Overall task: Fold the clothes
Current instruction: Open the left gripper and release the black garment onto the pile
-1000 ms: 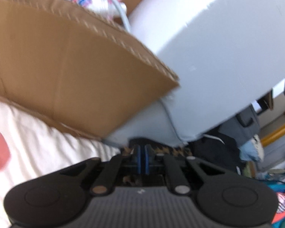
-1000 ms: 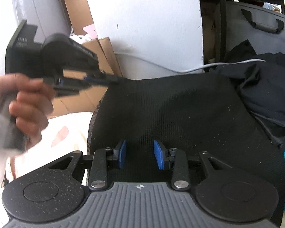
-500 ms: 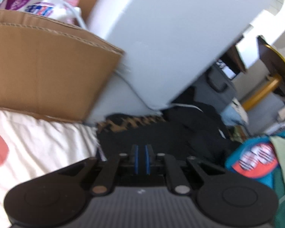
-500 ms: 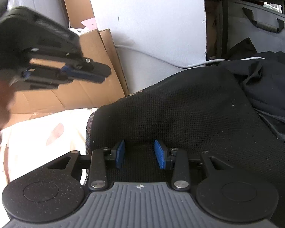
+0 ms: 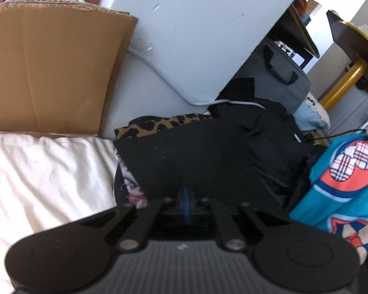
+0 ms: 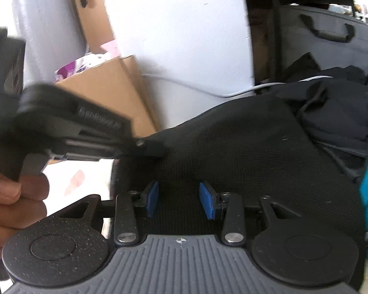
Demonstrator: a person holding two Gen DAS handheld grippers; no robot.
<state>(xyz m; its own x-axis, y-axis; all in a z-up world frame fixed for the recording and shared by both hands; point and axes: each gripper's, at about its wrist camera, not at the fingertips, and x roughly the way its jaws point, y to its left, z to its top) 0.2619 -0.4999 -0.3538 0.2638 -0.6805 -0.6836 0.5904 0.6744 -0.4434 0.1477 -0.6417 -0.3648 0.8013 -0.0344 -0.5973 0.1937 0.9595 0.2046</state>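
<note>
A folded black garment [image 5: 196,161] [image 6: 245,147] lies on a white bedsheet [image 5: 49,171], with a leopard-print cloth [image 5: 159,127] showing under its far edge. My left gripper [image 5: 186,205] is shut, its blue pads meeting with no cloth visible between them. In the right wrist view the left gripper [image 6: 157,149], held by a hand [image 6: 12,203], has its tip at the garment's far left corner. My right gripper [image 6: 179,199] hovers over the garment's near part. Its jaws are opening, and black fabric lies below the gap, not pinched.
A cardboard box [image 5: 49,73] [image 6: 115,93] and a pale wall panel stand behind the bed. A pile of dark clothes [image 5: 269,127] and a grey bag [image 5: 282,78] sit at the back right. A teal printed garment [image 5: 343,183] lies right.
The left gripper came down from the air near the box to the black garment's far left corner and rolled level. The right gripper's jaws have spread wider and it stayed in place.
</note>
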